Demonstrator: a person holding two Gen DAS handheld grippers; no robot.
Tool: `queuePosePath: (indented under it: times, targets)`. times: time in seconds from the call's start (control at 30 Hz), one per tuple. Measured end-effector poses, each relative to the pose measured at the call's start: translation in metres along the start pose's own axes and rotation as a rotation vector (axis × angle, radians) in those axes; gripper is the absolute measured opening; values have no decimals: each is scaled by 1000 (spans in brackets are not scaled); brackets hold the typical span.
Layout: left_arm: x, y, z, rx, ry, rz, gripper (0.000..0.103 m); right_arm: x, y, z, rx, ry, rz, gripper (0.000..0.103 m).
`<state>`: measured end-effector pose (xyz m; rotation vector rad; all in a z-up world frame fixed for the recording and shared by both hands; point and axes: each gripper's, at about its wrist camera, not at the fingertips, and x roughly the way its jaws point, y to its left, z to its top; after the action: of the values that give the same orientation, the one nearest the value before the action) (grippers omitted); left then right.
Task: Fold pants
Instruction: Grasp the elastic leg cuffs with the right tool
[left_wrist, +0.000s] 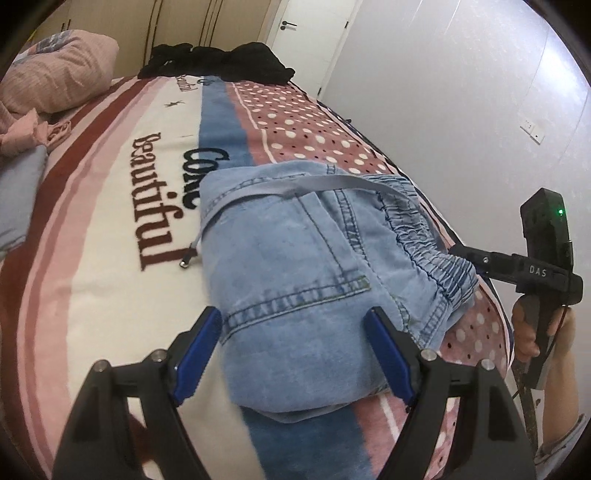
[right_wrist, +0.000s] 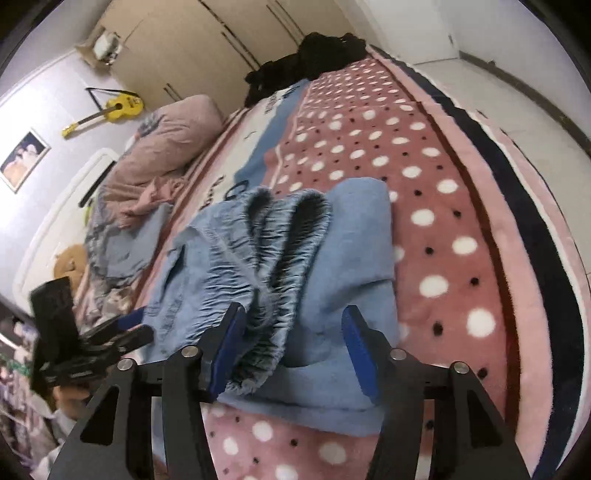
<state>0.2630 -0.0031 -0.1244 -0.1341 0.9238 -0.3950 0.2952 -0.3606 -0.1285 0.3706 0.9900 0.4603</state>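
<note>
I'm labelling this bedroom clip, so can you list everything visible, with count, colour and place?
Pants: one, light blue denim, folded on the blanket.
Blanket: one, pink with dots, white and blue stripes, covering the bed.
Dark clothes: one pile, black, far end of bed.
Pillow: one, pink, by the headboard.
Guitar: one, yellow, on the wall.
Picture: one, framed, on the wall.
Door: one, white, beyond the bed.
Left gripper: blue pads, open over the pants.
Right gripper: blue pads, open at the waistband.
</note>
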Motion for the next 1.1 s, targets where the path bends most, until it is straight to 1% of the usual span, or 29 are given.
queuePosePath:
  times: [0.07,0.17,0.23,0.27,0.33,0.37,0.5,0.57,0.63,0.67,0.7,0.73,0.77,0.8,0.87,0.9,0.93,1.03,1.1]
  targets:
    - [-1,0,-1,2,0,11,77,5,-2,0,24,1,39,51]
    - [-4,2,-1,-3,-6,15,77,3,-5,1,60,-19,90,50]
    - [-5,4,0,-15,-9,12,77,0,-7,0,96,-11,131,50]
    - [-6,5,0,-20,-10,10,77,0,-9,-1,127,-3,162,50]
    - [-5,7,1,-25,-8,9,77,-1,-13,-7,189,32,258,50]
    - [-4,7,1,-26,-7,9,77,-1,-12,-10,198,50,279,50]
    - [-1,7,1,-29,-2,6,77,2,1,-18,160,73,259,50]
    - [-3,7,0,-28,-6,2,77,6,-1,-18,195,77,279,50]
    - [-7,7,0,-21,-13,2,77,4,-8,-17,244,62,298,51]
    - [-8,7,0,-19,-17,3,77,2,-12,-17,260,48,308,55]
    - [-9,9,1,-19,-21,2,77,-1,-14,-18,270,34,316,65]
    - [-10,10,1,-21,-24,0,77,-3,-14,-20,272,29,323,70]
    - [-10,11,1,-24,-27,-2,77,-4,-13,-20,269,30,343,81]
    - [-10,12,1,-27,-27,-3,77,-6,-11,-21,266,25,366,88]
    - [-9,13,1,-32,-26,-7,77,-10,-8,-23,260,7,371,90]
    - [-9,13,1,-33,-26,-9,77,-11,-5,-23,254,6,365,94]
    - [-9,13,2,-35,-27,-11,77,-8,-1,-22,246,14,351,95]
    - [-11,14,2,-38,-32,-20,77,6,11,-18,215,31,289,95]
    - [-12,13,1,-36,-33,-21,77,17,16,-14,212,32,280,93]
